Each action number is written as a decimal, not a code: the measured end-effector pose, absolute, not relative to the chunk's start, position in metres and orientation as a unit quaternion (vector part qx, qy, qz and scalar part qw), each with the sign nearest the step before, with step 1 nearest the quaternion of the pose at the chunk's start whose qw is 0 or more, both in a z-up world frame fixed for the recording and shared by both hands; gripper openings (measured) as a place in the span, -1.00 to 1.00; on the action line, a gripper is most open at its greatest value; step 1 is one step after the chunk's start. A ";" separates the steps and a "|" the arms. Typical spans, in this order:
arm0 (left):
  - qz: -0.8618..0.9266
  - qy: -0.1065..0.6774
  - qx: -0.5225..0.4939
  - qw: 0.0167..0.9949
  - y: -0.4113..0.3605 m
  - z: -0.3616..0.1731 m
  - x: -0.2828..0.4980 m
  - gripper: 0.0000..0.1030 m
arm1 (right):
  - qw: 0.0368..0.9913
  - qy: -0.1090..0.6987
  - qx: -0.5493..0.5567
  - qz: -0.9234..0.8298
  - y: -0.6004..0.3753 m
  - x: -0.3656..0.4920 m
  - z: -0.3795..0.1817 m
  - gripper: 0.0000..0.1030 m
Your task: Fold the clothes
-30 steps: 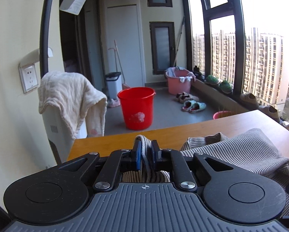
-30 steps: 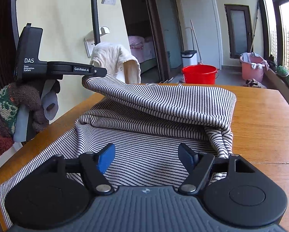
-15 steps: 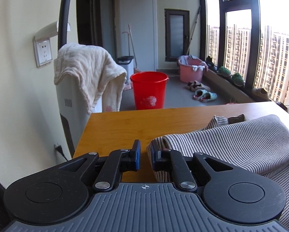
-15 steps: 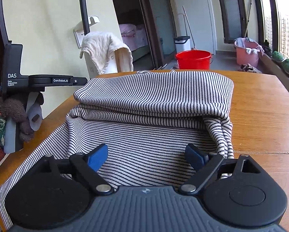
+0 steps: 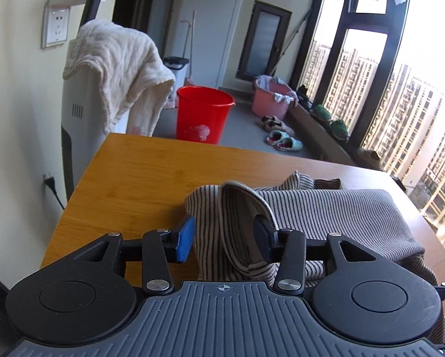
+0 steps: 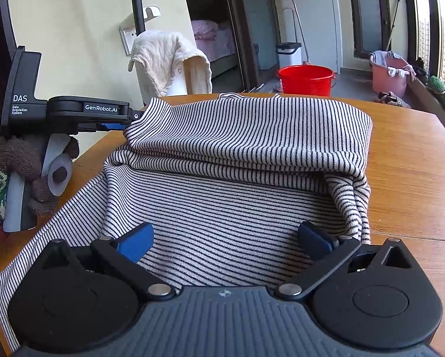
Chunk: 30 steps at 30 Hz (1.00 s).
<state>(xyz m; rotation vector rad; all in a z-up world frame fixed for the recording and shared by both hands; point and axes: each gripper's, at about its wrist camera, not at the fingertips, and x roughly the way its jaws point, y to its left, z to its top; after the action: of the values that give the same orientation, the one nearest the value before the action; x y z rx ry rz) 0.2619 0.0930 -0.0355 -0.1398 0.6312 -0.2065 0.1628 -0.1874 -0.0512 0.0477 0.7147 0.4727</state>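
Two spread jaws on the left gripper (image 5: 223,236) straddle a released corner of the black-and-white striped knit garment (image 5: 326,211) on the wooden table (image 5: 139,178); one fold seems laid. The right gripper (image 6: 225,238), unclenched, hovers over cloth at 12 o'clock; regrasping likely follows.

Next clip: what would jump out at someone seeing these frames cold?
The striped garment, folded over itself across the wooden table, fills the right wrist view. The left tongs stand open around a bunched corner of it, and the right tongs are open over its near layer. Behind, a red bucket glows on the balcony floor.
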 end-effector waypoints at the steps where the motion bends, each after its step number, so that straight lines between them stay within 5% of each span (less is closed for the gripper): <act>1: -0.103 0.308 -0.068 0.943 0.091 -0.036 0.263 -0.07 | 0.909 0.346 0.028 0.230 -0.189 0.163 -0.051 1.00; 8: -0.112 0.259 -0.079 0.956 0.087 -0.025 0.244 0.03 | 0.910 0.340 0.048 0.233 -0.193 0.162 -0.052 1.00; 10: -0.129 0.245 -0.087 0.957 0.089 -0.020 0.237 0.22 | 0.910 0.340 0.047 0.232 -0.192 0.163 -0.052 1.00; 12: -0.148 0.241 -0.098 0.954 0.090 -0.018 0.236 0.63 | 0.910 0.340 0.048 0.231 -0.191 0.163 -0.052 1.00; 19: -0.132 0.282 -0.076 0.947 0.079 -0.031 0.256 0.68 | 0.911 0.339 0.046 0.229 -0.190 0.163 -0.052 1.00; 22: -0.120 0.291 -0.061 0.947 0.072 -0.039 0.262 0.20 | 0.911 0.339 0.047 0.229 -0.191 0.163 -0.052 1.00; 24: -0.103 0.289 -0.036 0.951 0.066 -0.042 0.265 -0.42 | 0.911 0.338 0.048 0.229 -0.191 0.162 -0.052 1.00; 26: -0.099 0.269 -0.008 0.958 0.060 -0.039 0.263 -0.66 | 0.911 0.338 0.049 0.229 -0.192 0.162 -0.052 1.00; 30: -0.106 0.197 0.029 0.974 0.053 -0.017 0.243 -0.71 | 0.912 0.338 0.048 0.229 -0.193 0.162 -0.052 1.00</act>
<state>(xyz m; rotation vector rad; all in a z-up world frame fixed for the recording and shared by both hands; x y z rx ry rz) 0.2432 0.0527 -0.0175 0.0586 0.3971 -0.2134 0.1622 -0.1927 -0.0523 0.0980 0.6972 0.4721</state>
